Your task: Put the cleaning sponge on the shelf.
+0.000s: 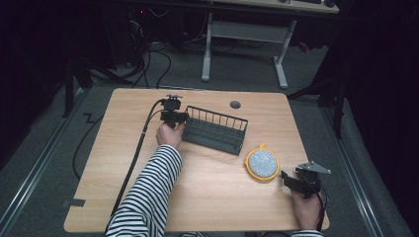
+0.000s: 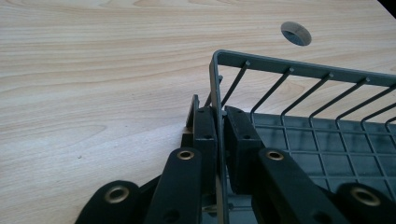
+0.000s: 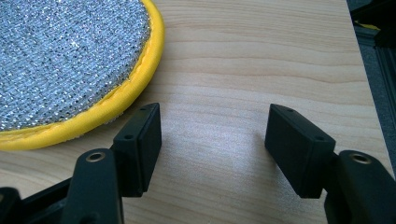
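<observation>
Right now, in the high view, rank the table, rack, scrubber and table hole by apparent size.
1. Table
2. Rack
3. Scrubber, clearly smaller than the rack
4. Table hole, smallest

They lie at similar distances from the camera, so the order looks reliable.

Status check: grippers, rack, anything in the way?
Left gripper shut on rack end wall. Right gripper open, empty, beside scouring pad. Nothing blocking.
</observation>
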A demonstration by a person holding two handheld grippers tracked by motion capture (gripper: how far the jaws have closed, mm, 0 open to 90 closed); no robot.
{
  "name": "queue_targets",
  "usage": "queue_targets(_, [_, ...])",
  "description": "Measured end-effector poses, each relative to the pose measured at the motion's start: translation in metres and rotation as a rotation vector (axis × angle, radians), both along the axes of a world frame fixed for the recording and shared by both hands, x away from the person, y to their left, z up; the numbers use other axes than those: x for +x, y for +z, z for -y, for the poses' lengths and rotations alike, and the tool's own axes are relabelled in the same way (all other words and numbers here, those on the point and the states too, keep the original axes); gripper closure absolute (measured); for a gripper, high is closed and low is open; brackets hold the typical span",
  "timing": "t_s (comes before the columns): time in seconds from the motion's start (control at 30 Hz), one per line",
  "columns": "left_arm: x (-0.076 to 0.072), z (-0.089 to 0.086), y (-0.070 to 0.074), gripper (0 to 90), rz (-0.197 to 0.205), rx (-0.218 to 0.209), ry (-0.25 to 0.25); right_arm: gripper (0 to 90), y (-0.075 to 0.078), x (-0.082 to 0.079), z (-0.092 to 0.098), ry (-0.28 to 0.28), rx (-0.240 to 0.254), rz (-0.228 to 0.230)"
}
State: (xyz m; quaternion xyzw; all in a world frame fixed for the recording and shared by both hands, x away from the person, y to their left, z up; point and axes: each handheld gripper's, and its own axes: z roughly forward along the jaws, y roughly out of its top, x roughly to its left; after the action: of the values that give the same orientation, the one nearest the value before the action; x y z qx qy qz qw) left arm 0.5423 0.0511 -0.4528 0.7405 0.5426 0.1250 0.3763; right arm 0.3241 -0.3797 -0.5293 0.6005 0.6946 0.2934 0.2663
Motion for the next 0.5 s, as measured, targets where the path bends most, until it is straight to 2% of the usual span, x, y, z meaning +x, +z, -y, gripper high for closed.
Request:
queue_targets(0.23, [-0.002,0.007,0.0,80.2,0.007,-0.01,-0.015,36.2,0.0,0.0,0.0,0.001,-0.001,-0.001])
queue_targets(0.27, [-0.002,0.007,0.001,77.8,0.011,-0.017,-0.02,35.8,0.0,0.0,0.0,0.001,0.0,0.001])
queue_targets(0.33, [-0.003,0.007,0.003,64.5,0.029,-0.013,-0.014,35.5,0.0,0.0,0.0,0.002,0.001,0.0])
queue_targets(0.5, [-0.007,0.003,0.011,49.4,0.068,-0.002,-0.039,34.8,0.0,0.0,0.0,0.006,0.0,-0.001])
